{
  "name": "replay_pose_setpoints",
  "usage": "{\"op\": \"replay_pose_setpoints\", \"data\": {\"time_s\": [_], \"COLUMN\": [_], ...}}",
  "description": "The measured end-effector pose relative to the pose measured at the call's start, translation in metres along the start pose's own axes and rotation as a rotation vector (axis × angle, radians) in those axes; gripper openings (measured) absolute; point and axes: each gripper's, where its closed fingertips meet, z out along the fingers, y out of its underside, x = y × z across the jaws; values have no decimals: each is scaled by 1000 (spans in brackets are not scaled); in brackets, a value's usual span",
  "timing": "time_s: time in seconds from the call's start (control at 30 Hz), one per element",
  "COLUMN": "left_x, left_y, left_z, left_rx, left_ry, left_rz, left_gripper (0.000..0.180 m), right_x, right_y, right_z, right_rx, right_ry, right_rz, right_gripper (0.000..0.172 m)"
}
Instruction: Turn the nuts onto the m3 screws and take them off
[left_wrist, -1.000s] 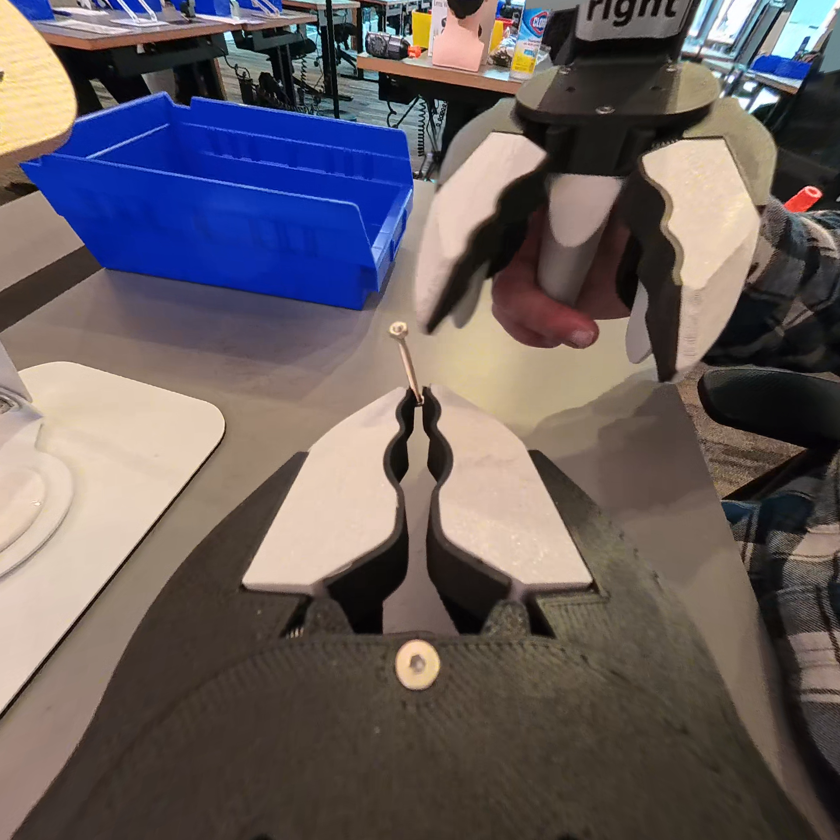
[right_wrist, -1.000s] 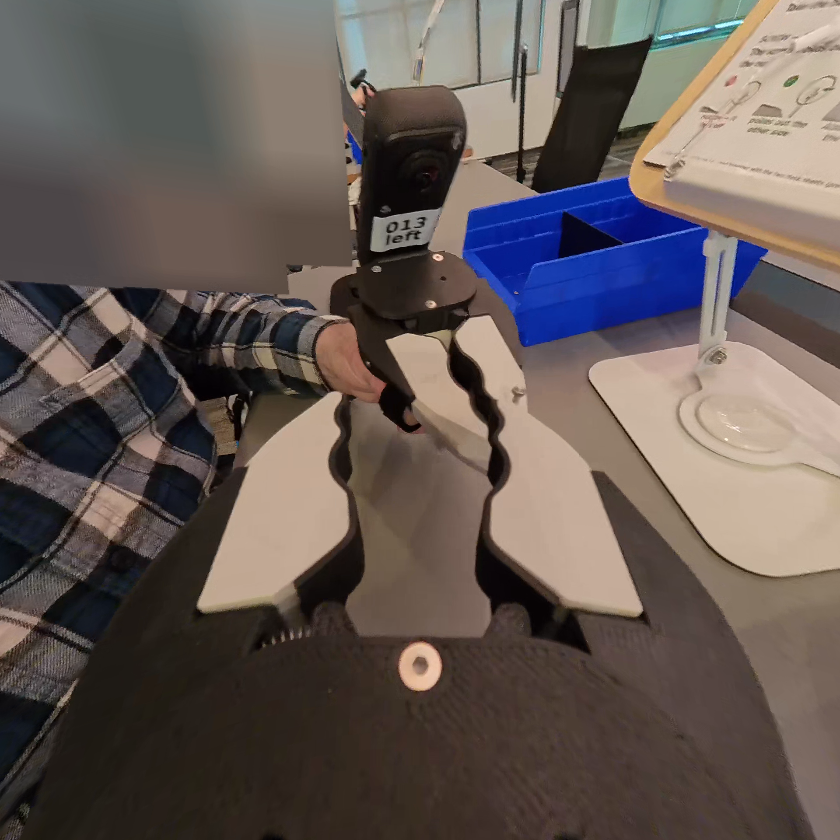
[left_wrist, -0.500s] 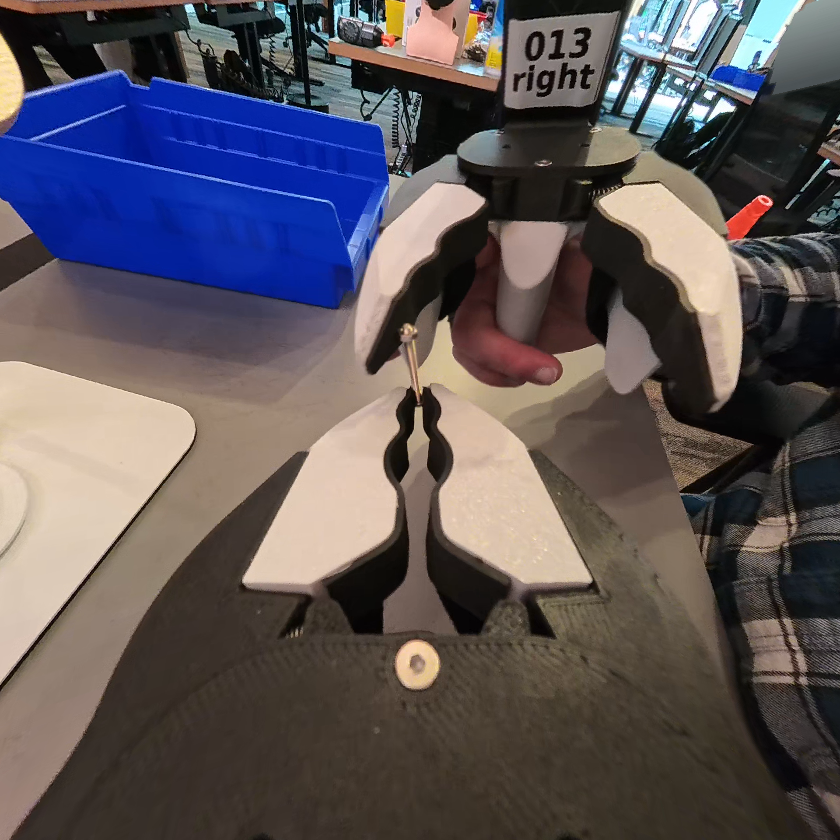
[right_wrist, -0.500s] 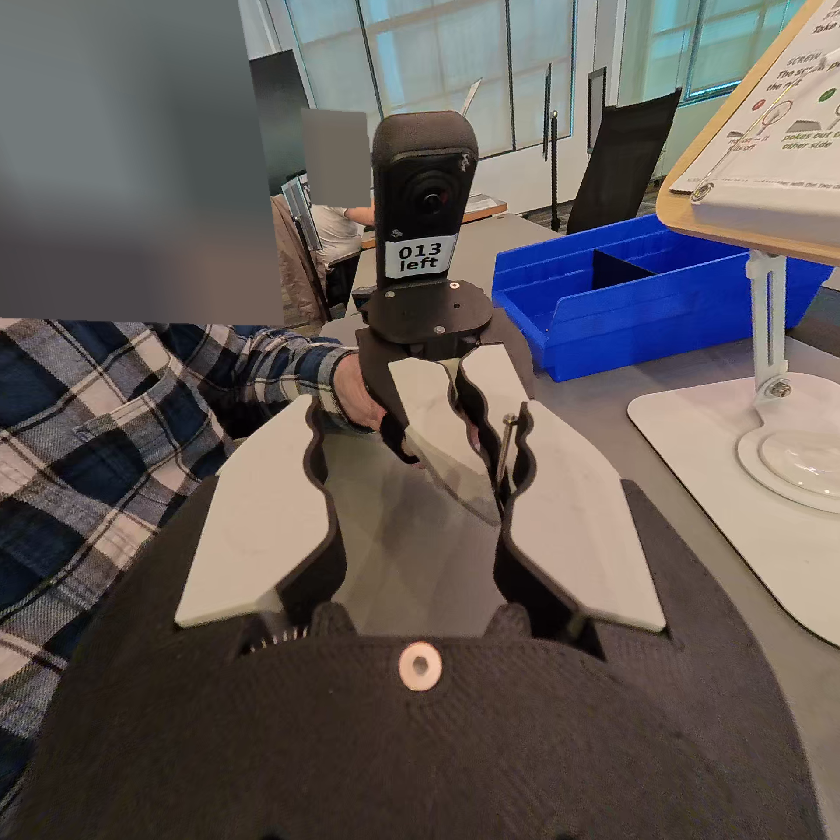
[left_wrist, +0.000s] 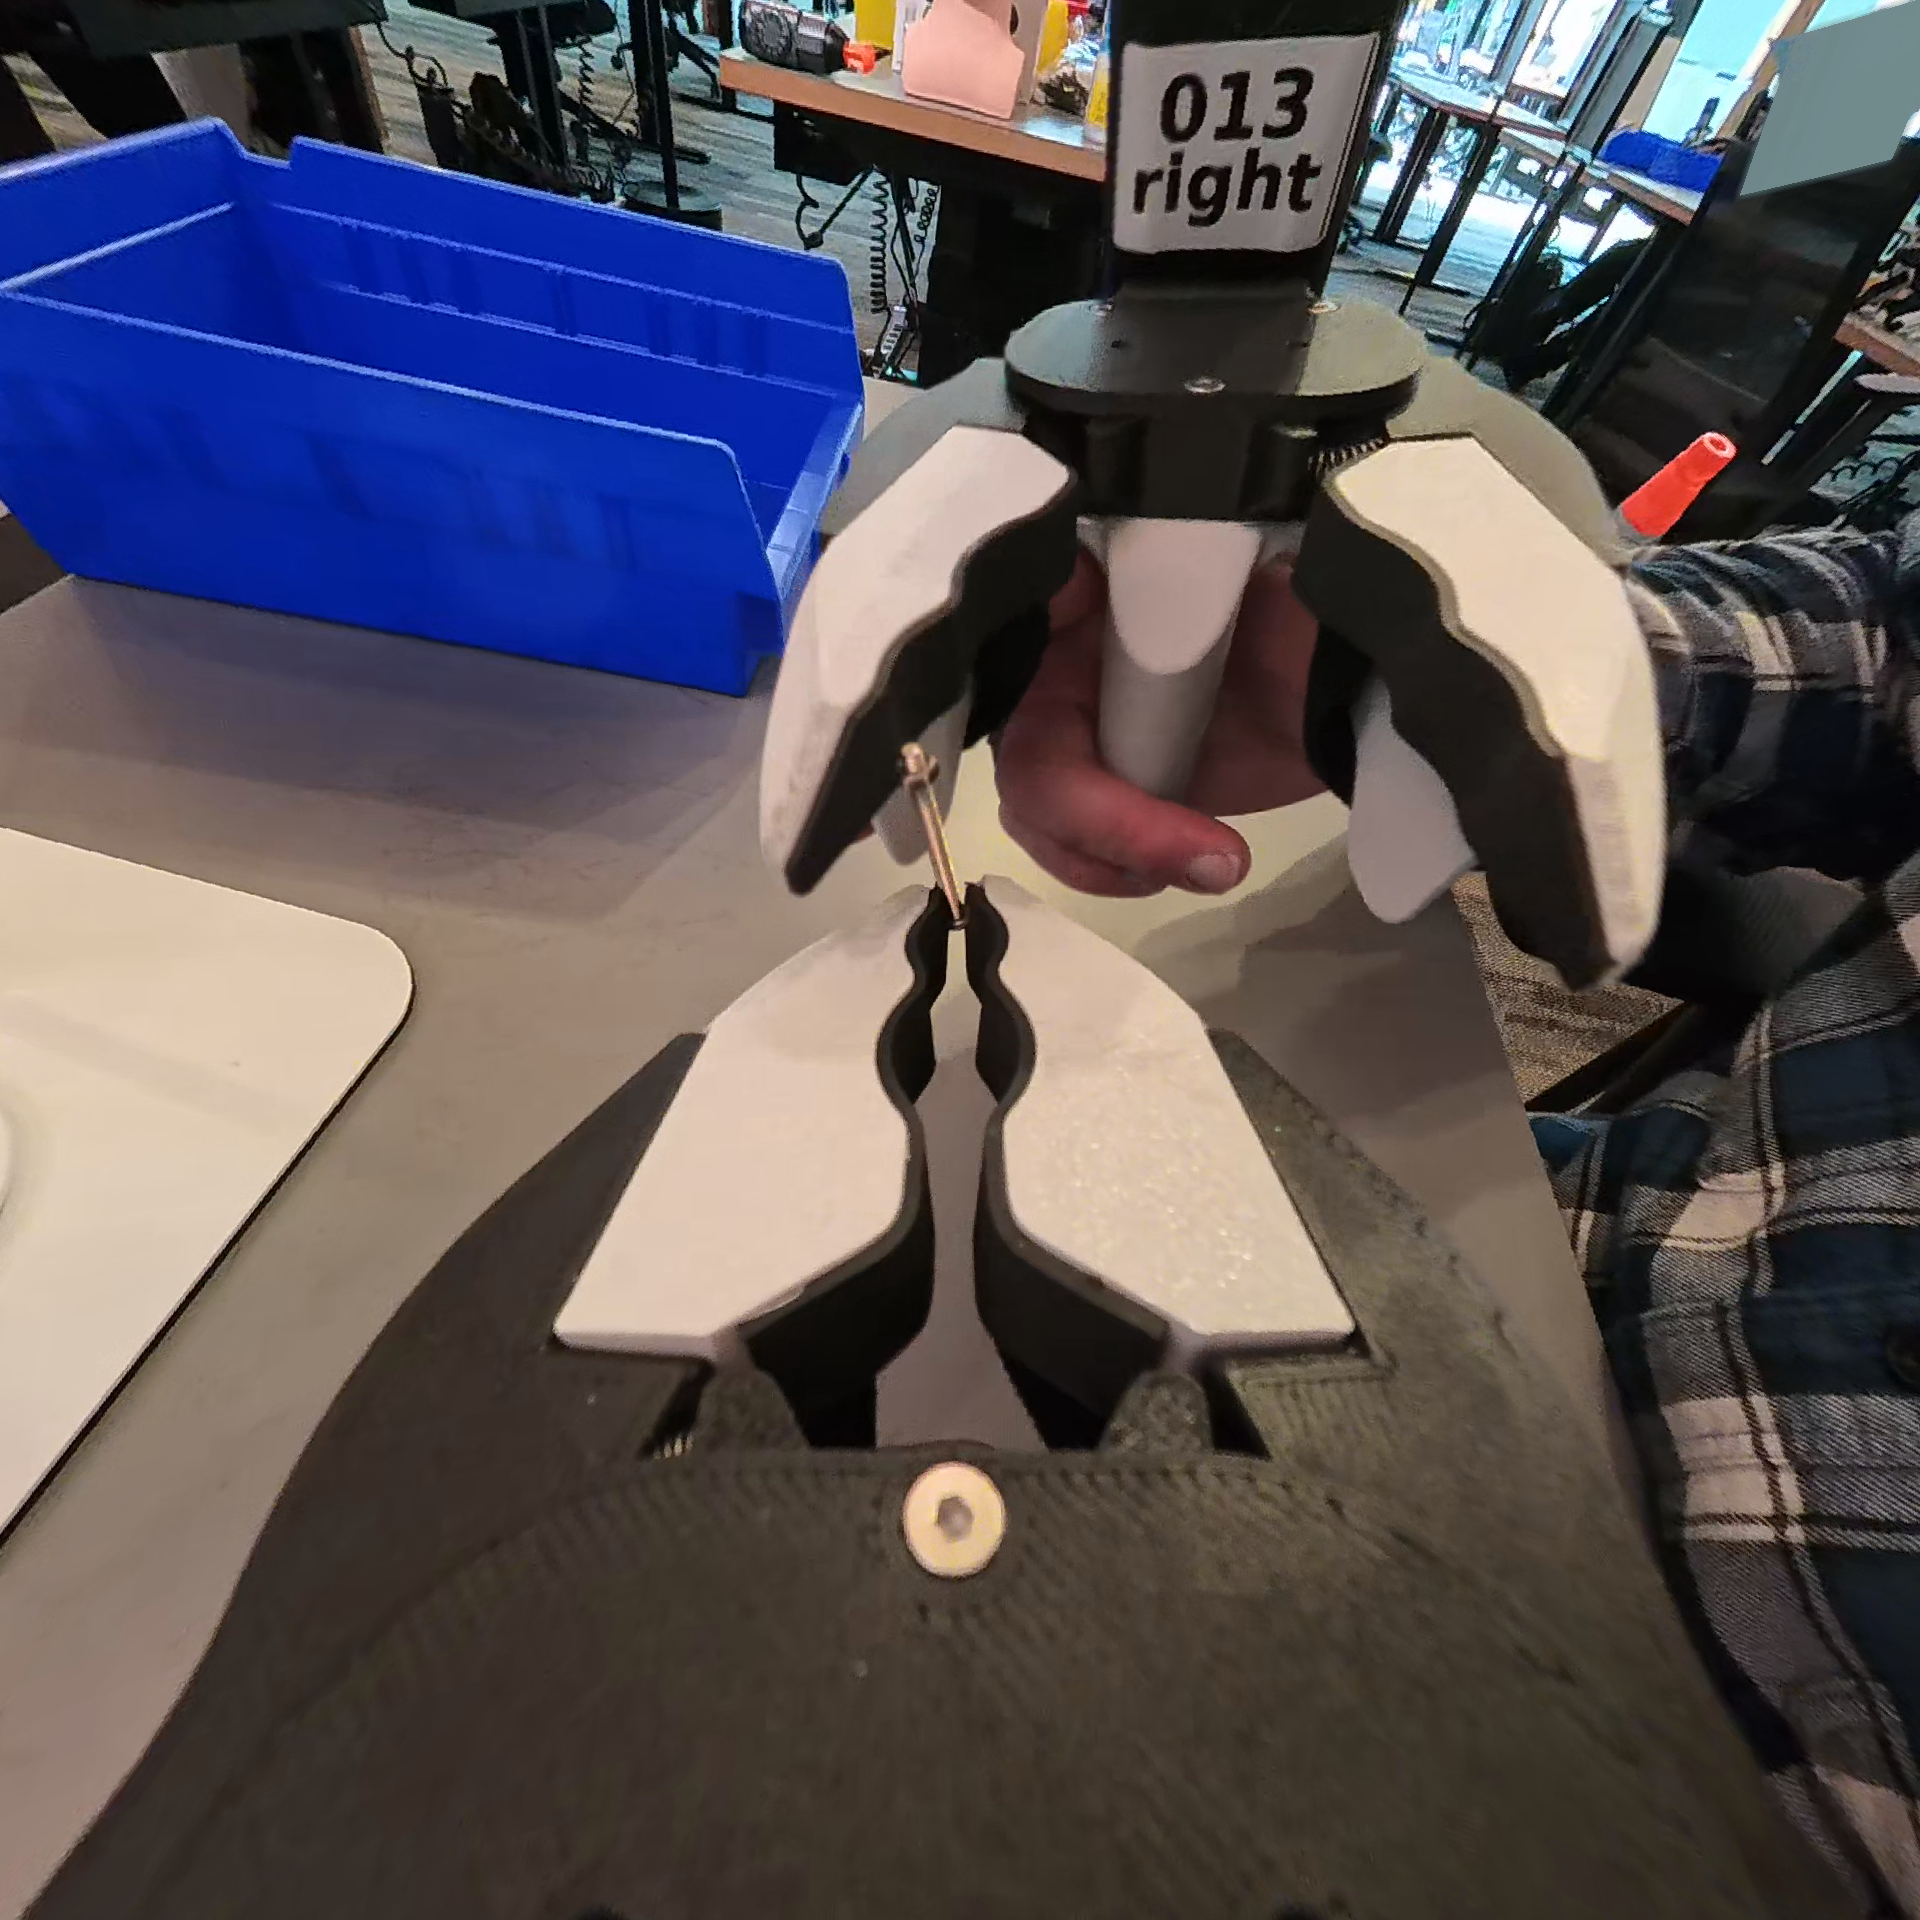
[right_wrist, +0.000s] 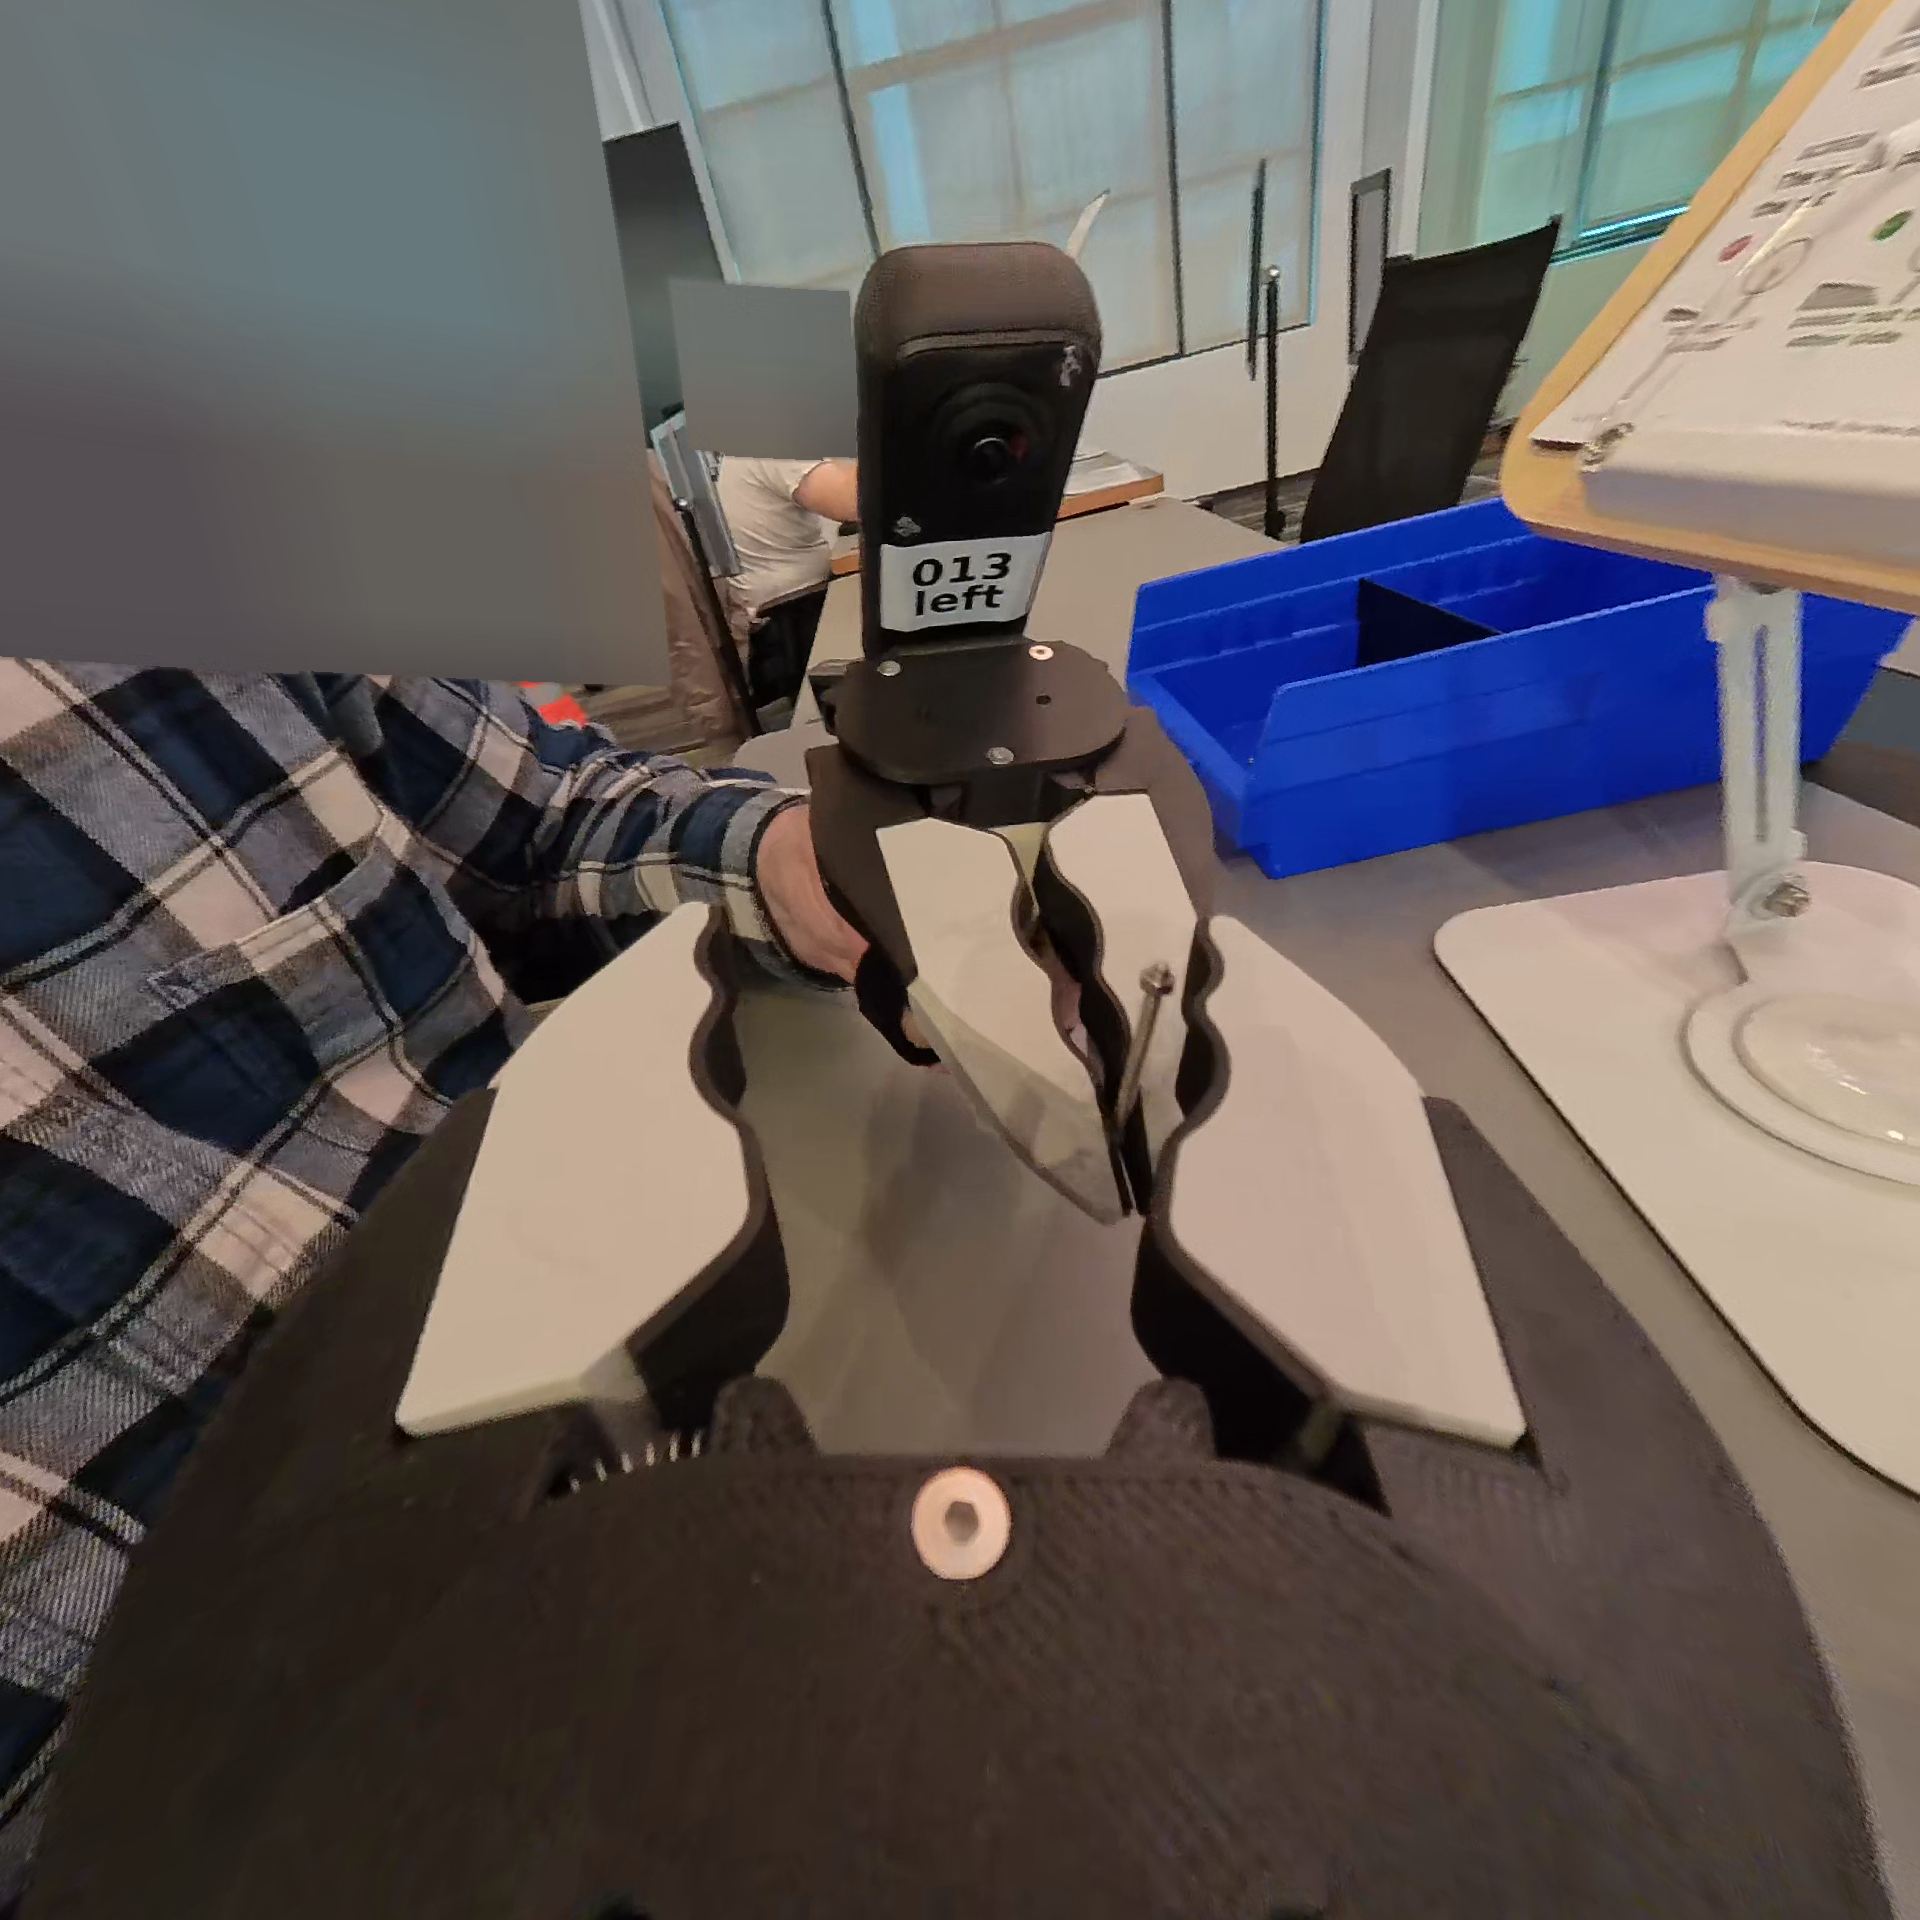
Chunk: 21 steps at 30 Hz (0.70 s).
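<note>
Left wrist view: left gripper jaws nearly closed, tips pinching the lower end of a thin metal screw. Screw sticks up and leans slightly left, head on top. Right gripper faces it from the far side, jaws spread wide, nothing gripped; its left-hand finger sits just behind the screw head, contact unclear. A hand grips the white handle under it, plaid sleeve at right. Blue bin far left on the grey table, white base plate at left edge.

Right wrist view: right gripper wide open, holding nothing. Left gripper reaches in between its fingers, tips closed on the screw, which stands close beside the right-hand finger, whether it touches is unclear. Camera with a white label tops the left gripper. Blue bin far right, divider inside. White stand base at right carries a tilted wooden board with a printed sheet. Plaid shirt at left.
</note>
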Motion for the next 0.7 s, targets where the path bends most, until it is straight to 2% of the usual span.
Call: {"op": "replay_pose_setpoints", "data": {"time_s": [0.23,0.37,0.57,0.7], "left_x": [-5,-5,0,2], "left_y": [0,0,-1,0], "left_z": [-2,-3,-2,0], "left_rx": [7,9,1,-8], "left_ry": [-9,-2,9,11], "left_rz": [-19,-23,-17,-13], "left_gripper": [3,3,3,3], "right_x": [-4,-12,3,-3], "right_y": [-1,-2,-4,1], "right_z": [-12,-20,-14,-3], "right_rx": [6,10,13,-26], "right_ry": [7,-2,59,2], "right_rz": [3,-7,-14,-15], "right_gripper": [81,70,85,82]}}
